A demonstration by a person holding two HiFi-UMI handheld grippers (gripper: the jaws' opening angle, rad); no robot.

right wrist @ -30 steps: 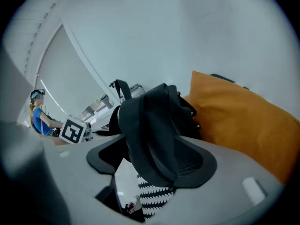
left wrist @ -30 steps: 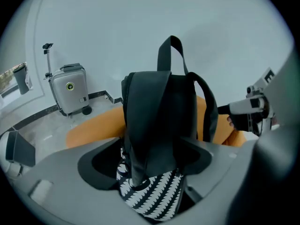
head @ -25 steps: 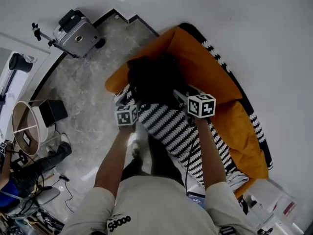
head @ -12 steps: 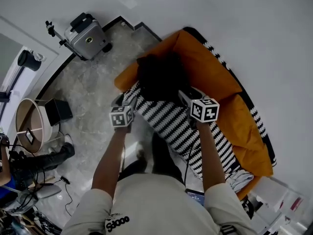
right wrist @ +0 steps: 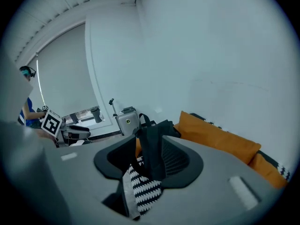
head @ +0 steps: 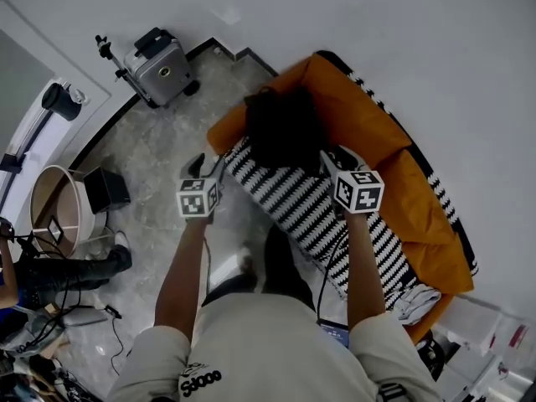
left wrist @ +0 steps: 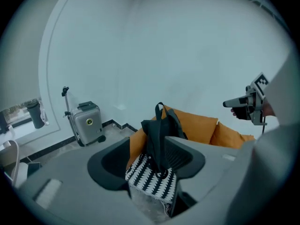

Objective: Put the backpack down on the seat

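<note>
Both grippers have drawn back from the backpack [head: 280, 128] since the earlier frame. The left gripper [head: 201, 167] has moved farthest, out over the floor, and the right gripper [head: 332, 157] has pulled back less.

- Backpack: black, sits upright on the sofa [head: 368, 120], its base on the striped throw [head: 293, 203] and its back against the orange cushion. It looks placed, with nothing supporting it.
- Relative to left jaws: pack lies ahead of the tips and clear of them. The left gripper view shows it framed in the gap but standing beyond it.
- Relative to right jaws: pack is just ahead of the tips, seen through the gap. No pad presses on it.
- Jaws: both pairs are partly apart and closing on empty air. Both are released and hold nothing.

Handling, as a judgement:
- The fabric body is soft and sags a little, so it will fold rather than stay rigid.
- Weight is unknown. It holds its shape enough to suggest something inside.
- It is neither fragile nor slippery, though loose cloth can bunch between pads.
- Best hold is the top loop [left wrist: 160, 108], which stands above the body, or a shoulder strap. A pinch on the flat panel would likely slide.
- A tip forward off the cushion is the one risk if it is nudged.
</note>
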